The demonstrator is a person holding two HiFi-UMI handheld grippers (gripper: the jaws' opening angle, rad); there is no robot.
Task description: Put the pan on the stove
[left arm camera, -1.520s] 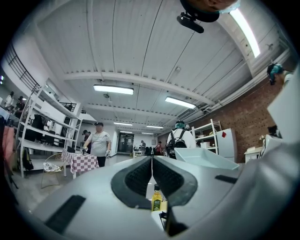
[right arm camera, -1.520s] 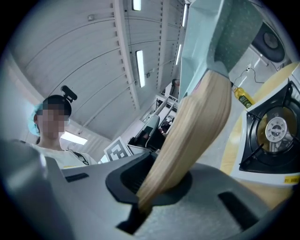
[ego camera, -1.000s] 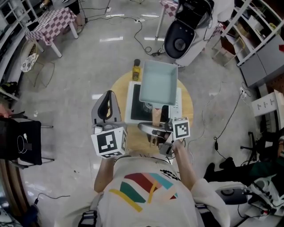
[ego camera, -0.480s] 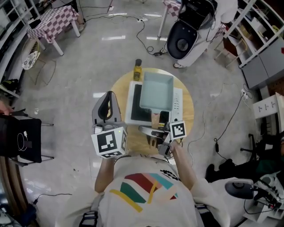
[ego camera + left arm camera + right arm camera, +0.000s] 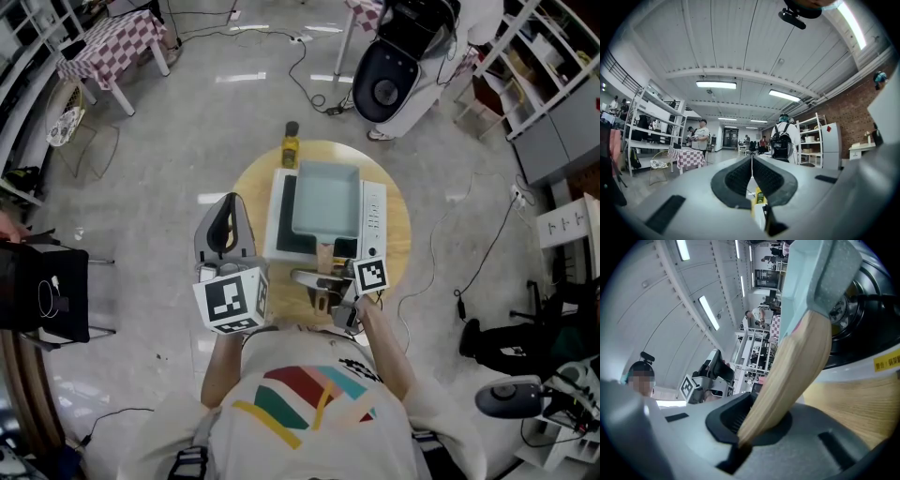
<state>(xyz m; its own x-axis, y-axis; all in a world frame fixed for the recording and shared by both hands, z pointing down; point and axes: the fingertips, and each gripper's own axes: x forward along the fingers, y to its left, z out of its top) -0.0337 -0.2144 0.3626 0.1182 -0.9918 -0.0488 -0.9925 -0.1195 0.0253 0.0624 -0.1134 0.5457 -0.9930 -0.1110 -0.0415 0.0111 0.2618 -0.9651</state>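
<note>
- Right gripper view: the right hand-held gripper (image 5: 749, 420) has its jaws clamped tight on the near end of the pale wooden handle (image 5: 797, 362) of the pan (image 5: 806, 282).
- From the jaws the handle slopes up to the pan's light blue square body, which sits over the black top of the stove (image 5: 869, 319). I cannot tell whether its base rests on the glass.
- Head view: the pan covers most of the stove's black top. Its handle reaches back over the stove's near edge toward the person.
- A white control strip runs along the stove's right side, uncovered by the pan.
- The stove stands in the middle of a round wooden table (image 5: 398, 248).
- The left hand-held gripper (image 5: 229, 202) is held up to the left of the stove, beyond the table's rim. Its jaws are pressed together with nothing between them.
- A yellow bottle (image 5: 290, 150) stands upright just past the stove's far left corner.
</note>
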